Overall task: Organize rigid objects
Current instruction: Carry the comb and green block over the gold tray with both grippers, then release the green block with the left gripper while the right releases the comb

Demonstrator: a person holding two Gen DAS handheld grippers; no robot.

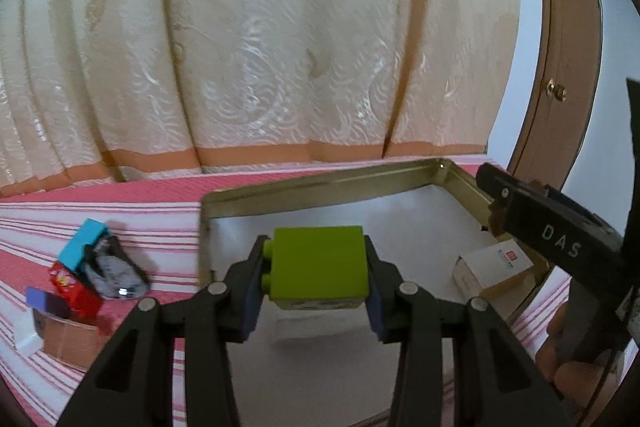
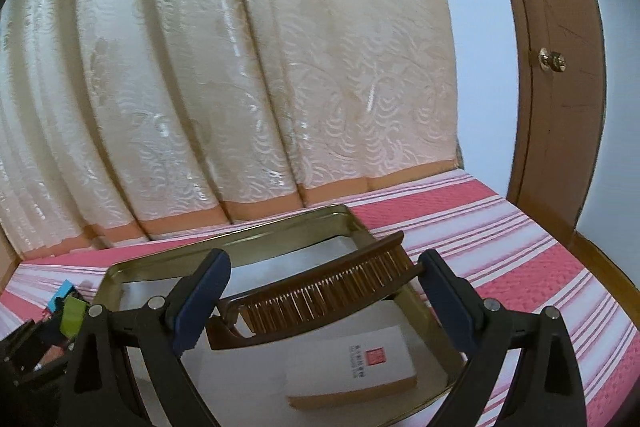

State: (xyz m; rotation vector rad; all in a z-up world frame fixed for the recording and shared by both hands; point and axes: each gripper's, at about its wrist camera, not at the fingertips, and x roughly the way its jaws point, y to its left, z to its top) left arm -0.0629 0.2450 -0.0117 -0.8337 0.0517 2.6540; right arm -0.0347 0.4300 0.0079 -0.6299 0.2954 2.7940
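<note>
Left gripper (image 1: 316, 291) clamps the green toy brick (image 1: 318, 265); right gripper (image 2: 320, 297) pinches the brown comb (image 2: 320, 291) lengthwise above the metal tray (image 2: 224, 241).

Home bedroom: curtains (image 2: 240, 87), striped bedspread (image 2: 520, 247).

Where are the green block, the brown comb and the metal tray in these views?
green block (image 1: 318, 263): left wrist view, on its top face.
brown comb (image 2: 320, 293): right wrist view, on the row of teeth.
metal tray (image 1: 320, 189): left wrist view, on the far rim wall.
</note>
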